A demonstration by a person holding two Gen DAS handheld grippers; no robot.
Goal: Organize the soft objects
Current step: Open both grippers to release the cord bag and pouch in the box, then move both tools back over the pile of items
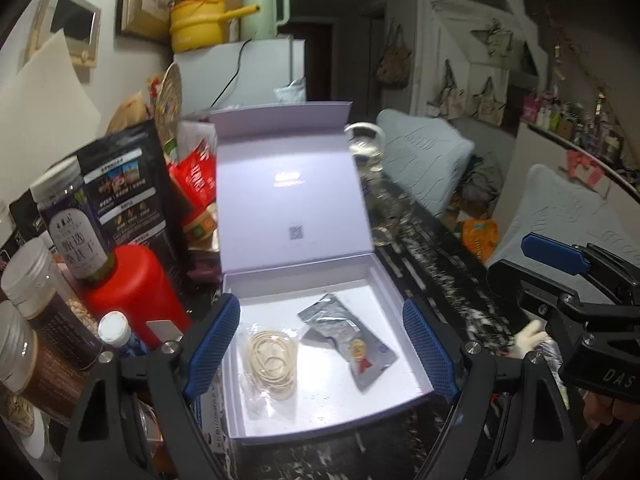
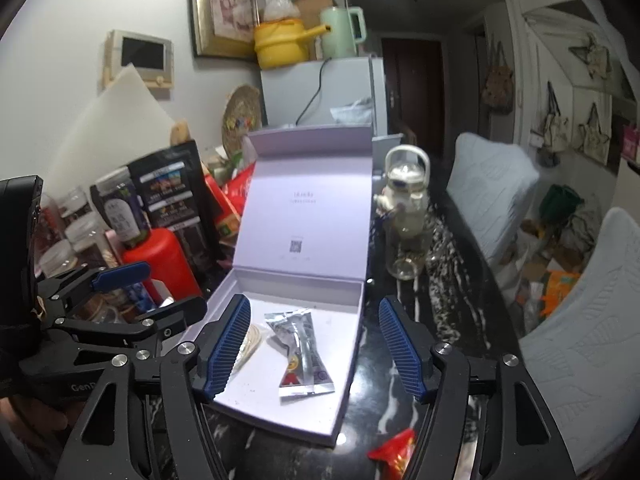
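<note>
Both grippers (image 1: 320, 344) (image 2: 316, 344) gape empty over white box (image 1: 400, 292) on black marble table (image 1: 440, 280).

place: I see a lived-in home, small flat
signs: fridge (image 2: 320, 92) w/ kettle (image 2: 340, 32), framed pic (image 2: 224, 8), cushioned sofa (image 2: 488, 196)

White box (image 1: 362, 412) looks like matt cardboard, smooth, lid inner face faintly sheened. Silver sachet (image 1: 352, 342) is crinkled glossy foil. Bag of rubber bands (image 1: 270, 364) is clear thin plastic, wrinkled, with matt beige rubber inside. Desk (image 2: 448, 280) top is glossy black stone-look with white veining. Left hand-held gripper (image 1: 324, 346) has matt black plastic arms, blue ribbed pads, shiny metal screws; right hand-held gripper (image 2: 316, 350) the same. Red bottle (image 1: 138, 288) is smooth semi-gloss plastic. Jar (image 2: 408, 216) is clear glass. Red wrapper (image 2: 394, 454) is shiny film.
</note>
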